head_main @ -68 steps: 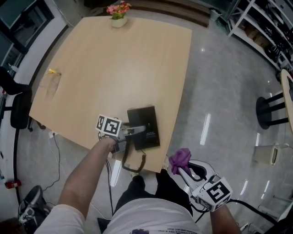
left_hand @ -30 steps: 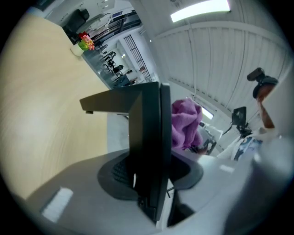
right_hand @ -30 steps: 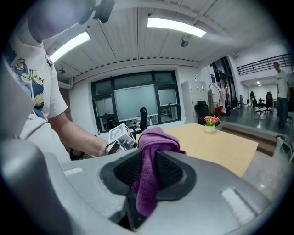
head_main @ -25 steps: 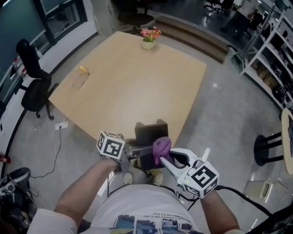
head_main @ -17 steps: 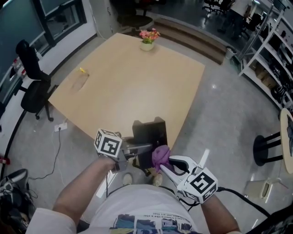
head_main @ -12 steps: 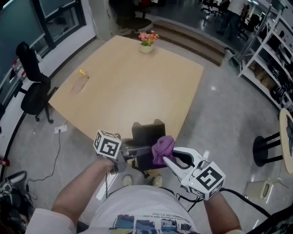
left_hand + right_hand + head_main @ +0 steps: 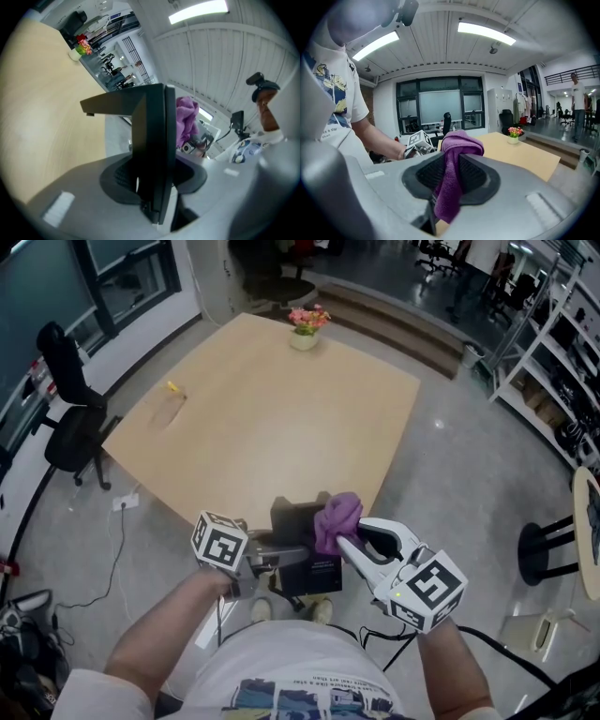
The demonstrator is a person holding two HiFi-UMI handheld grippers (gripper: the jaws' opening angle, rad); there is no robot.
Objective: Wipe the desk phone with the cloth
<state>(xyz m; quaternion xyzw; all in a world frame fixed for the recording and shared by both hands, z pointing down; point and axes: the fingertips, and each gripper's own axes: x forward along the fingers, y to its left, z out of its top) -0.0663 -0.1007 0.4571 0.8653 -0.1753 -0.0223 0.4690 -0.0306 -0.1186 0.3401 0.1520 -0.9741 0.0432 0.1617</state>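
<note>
My left gripper (image 7: 279, 557) is shut on the black desk phone (image 7: 305, 554) and holds it on edge, off the table, just past the table's near edge. In the left gripper view the phone (image 7: 151, 154) stands upright between the jaws as a thin dark slab. A bunched purple cloth (image 7: 337, 515) is clamped in my right gripper (image 7: 344, 538) and sits at the phone's upper right corner. The cloth (image 7: 187, 117) shows just behind the phone's right face. In the right gripper view the cloth (image 7: 452, 178) hangs between the jaws.
The wooden table (image 7: 262, 427) spreads out ahead, with a flower pot (image 7: 303, 329) at its far edge and a small yellow item (image 7: 172, 386) at the left. A black chair (image 7: 66, 418) stands left of it. Shelving (image 7: 562, 334) lines the right side.
The right gripper has carried the cloth up along the phone, from its middle to its top right corner. The left gripper and the phone have stayed almost still.
</note>
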